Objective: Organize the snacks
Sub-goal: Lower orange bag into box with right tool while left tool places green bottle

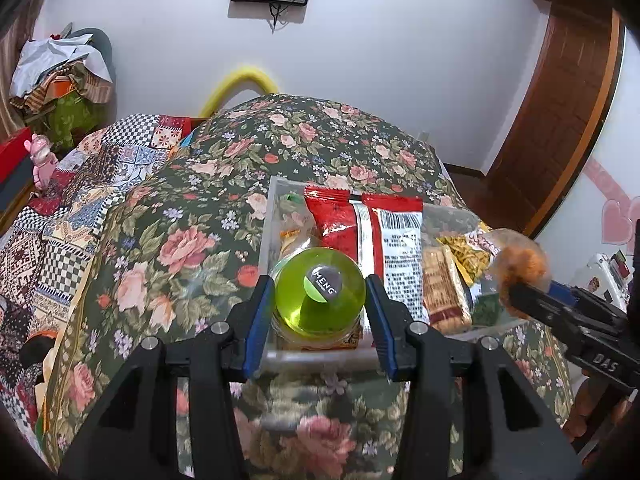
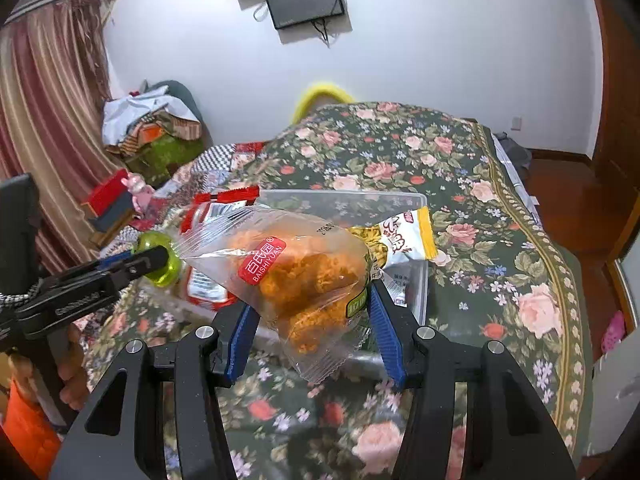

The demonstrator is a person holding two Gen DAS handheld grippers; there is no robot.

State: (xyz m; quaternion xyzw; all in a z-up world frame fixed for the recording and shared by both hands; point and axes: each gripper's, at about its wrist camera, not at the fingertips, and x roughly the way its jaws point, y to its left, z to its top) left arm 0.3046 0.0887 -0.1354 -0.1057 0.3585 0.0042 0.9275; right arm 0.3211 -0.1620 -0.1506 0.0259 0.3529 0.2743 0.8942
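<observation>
Left gripper [image 1: 320,296] nearest the lens, blue pads clamped either side of a round green jelly cup [image 1: 320,290] with a dark label, held just above the near end of a clear plastic bin [image 1: 276,354]. Bin sits on a floral bedspread [image 1: 188,216], holding a red snack bag [image 1: 360,224] and a yellow packet [image 2: 404,240]. Right gripper [image 2: 310,304] grips a clear bag of orange fried snack [image 2: 296,276], lifted above the bin's near rim, right of the jelly cup.
</observation>
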